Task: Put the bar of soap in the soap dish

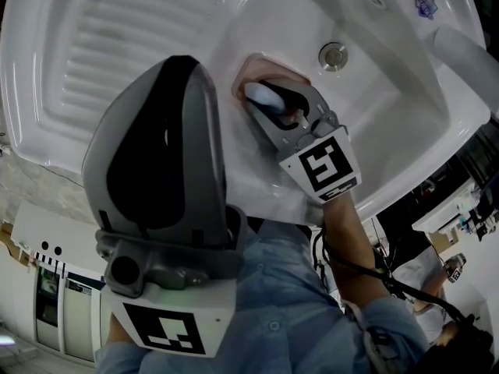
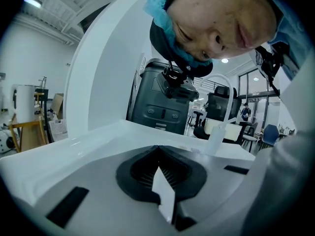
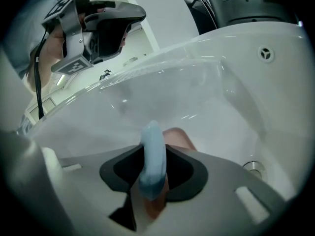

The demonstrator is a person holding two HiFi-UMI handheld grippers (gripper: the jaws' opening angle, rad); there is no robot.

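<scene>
A pale blue bar of soap (image 1: pixel 259 94) stands on edge between the jaws of my right gripper (image 1: pixel 274 107), which is shut on it. It hangs low in the white basin, right over a pink soap dish (image 1: pixel 251 67) on the basin floor. In the right gripper view the soap (image 3: pixel 151 151) fills the gap of the gripper (image 3: pixel 153 175), and the dish (image 3: pixel 178 139) shows just behind it. My left gripper (image 1: pixel 183 62) is held up close to the head camera, apart from the soap. Seen from the left gripper view, the left gripper (image 2: pixel 158 154) has its jaws together and holds nothing.
The white sink (image 1: pixel 405 107) has a ribbed drainboard (image 1: pixel 101 53) on the left and a metal drain (image 1: pixel 334 54) beside the dish. An overflow hole (image 3: pixel 266 53) sits on the basin wall. A white bottle (image 2: pixel 216 137) stands on the sink's rim.
</scene>
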